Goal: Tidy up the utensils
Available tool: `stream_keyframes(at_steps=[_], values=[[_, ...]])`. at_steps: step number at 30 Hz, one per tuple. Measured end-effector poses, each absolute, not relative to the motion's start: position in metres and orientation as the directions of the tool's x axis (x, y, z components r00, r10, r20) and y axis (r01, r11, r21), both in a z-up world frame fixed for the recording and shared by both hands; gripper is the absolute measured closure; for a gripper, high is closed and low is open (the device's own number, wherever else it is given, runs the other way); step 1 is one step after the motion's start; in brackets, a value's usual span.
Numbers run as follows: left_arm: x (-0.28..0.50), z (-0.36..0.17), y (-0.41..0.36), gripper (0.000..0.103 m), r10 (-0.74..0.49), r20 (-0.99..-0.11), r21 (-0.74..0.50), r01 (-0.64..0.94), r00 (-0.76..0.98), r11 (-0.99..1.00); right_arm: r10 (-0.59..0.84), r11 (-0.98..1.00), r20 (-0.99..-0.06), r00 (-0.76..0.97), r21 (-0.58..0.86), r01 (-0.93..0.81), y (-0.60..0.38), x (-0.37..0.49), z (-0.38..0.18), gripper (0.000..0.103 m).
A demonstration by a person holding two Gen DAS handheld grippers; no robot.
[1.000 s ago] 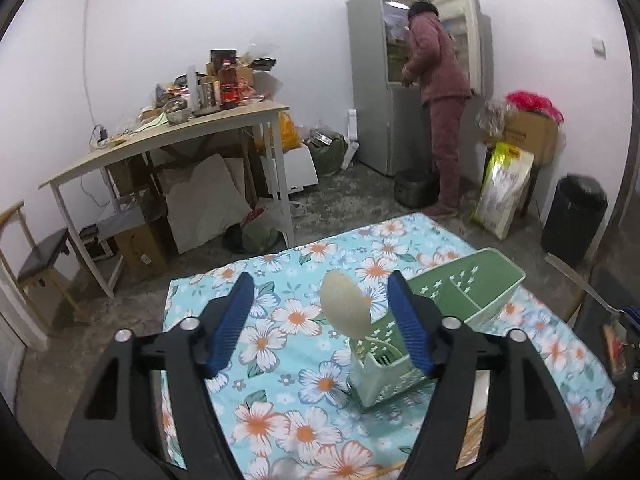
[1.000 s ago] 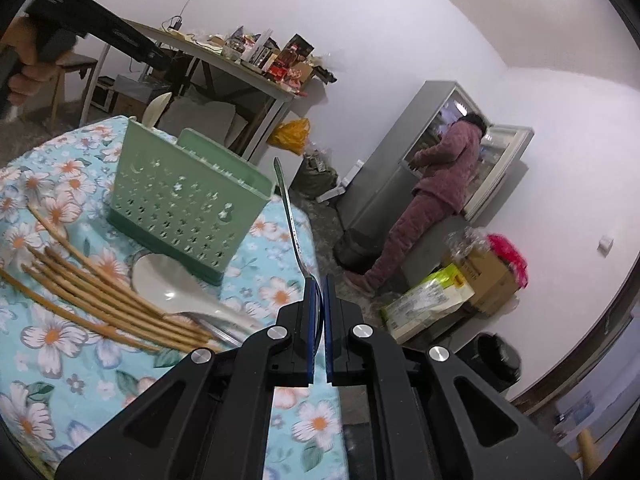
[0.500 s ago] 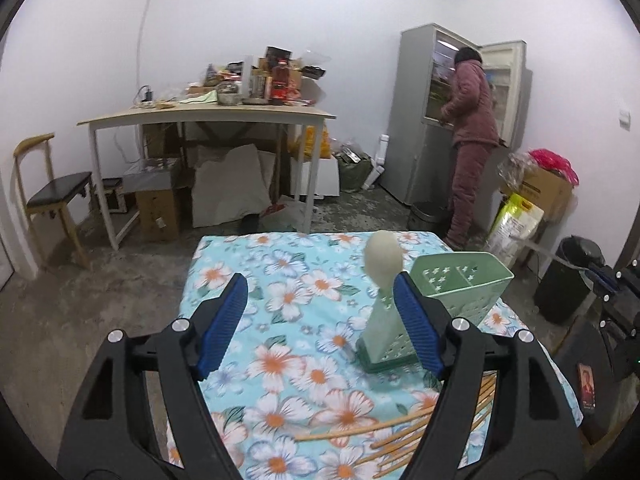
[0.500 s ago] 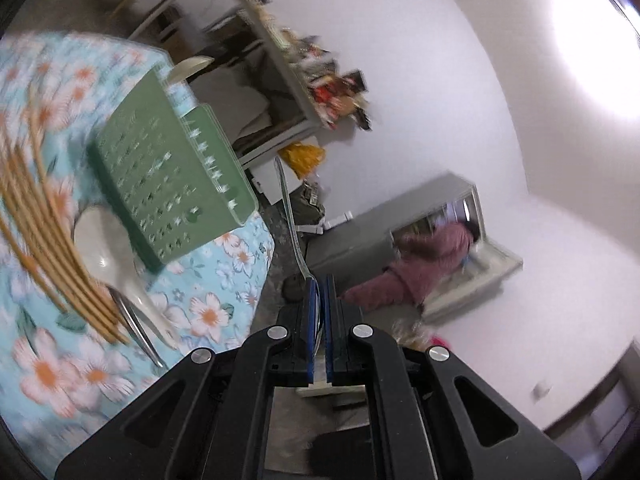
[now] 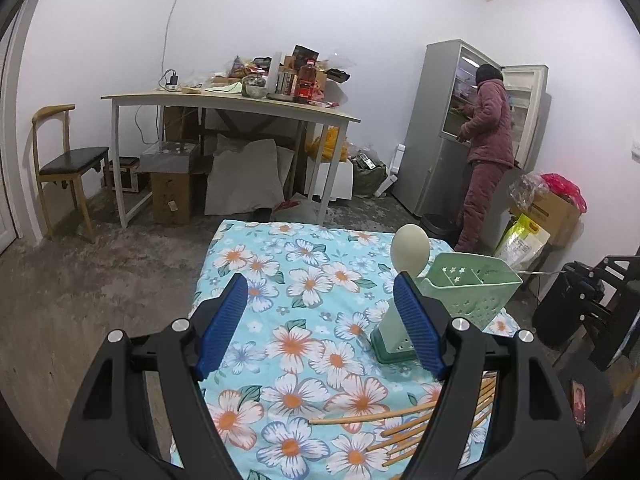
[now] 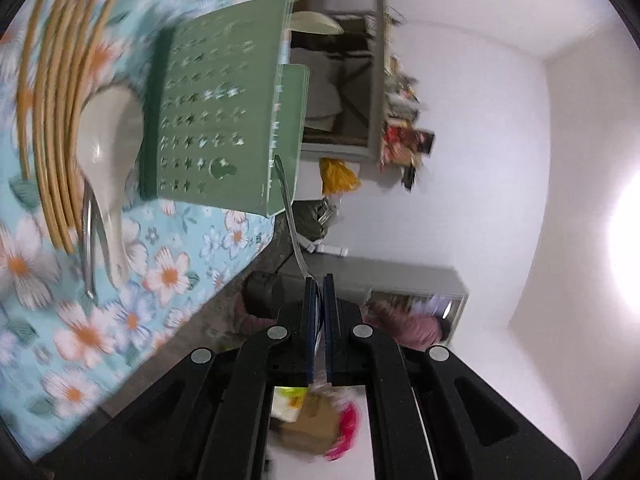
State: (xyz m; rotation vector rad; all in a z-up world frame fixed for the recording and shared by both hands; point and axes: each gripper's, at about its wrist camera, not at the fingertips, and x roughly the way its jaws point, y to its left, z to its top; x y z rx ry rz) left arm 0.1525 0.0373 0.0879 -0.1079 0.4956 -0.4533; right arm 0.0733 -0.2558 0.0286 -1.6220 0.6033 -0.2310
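Observation:
A green perforated utensil holder [image 5: 464, 296] stands on the floral tablecloth [image 5: 304, 280], with a cream spoon [image 5: 410, 250] upright in it. My left gripper [image 5: 320, 320] is open and empty, hovering left of the holder. My right gripper [image 6: 318, 316] is shut on a metal utensil [image 6: 290, 220], rolled onto its side; the utensil's far end reaches the rim of the holder [image 6: 224, 116]. Wooden chopsticks [image 6: 52, 92], a white spoon [image 6: 108, 132] and metal utensils [image 6: 90, 240] lie beside the holder. Chopsticks also show in the left wrist view [image 5: 400, 428].
The cloth-covered table ends close to the holder's right side. Beyond it are a cluttered white table [image 5: 224, 100], a chair [image 5: 64, 160], an open fridge with a person [image 5: 486, 152], boxes and a black bin [image 5: 560, 312]. The right gripper's body [image 5: 612, 292] shows at the right edge.
My right gripper has rolled sideways, carrying the metal utensil toward the holder's rim. My left gripper has pulled back and lifted, staying open.

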Motion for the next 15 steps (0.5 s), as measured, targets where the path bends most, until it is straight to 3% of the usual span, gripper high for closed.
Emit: stream_keyframes(at_steps=[7,15], values=[[0.149,0.085,0.041,0.032,-0.442,-0.434,-0.221,0.383,0.785,0.897,-0.451,-0.255,-0.214,0.867,-0.9,-0.354,-0.254,0.09,0.022,0.099],[0.147,0.084,0.043,0.032,-0.443,-0.434,-0.227,0.381,0.784,0.896,-0.395,-0.456,-0.147,0.907,-0.825,-0.333,-0.258,0.117,0.01,0.093]])
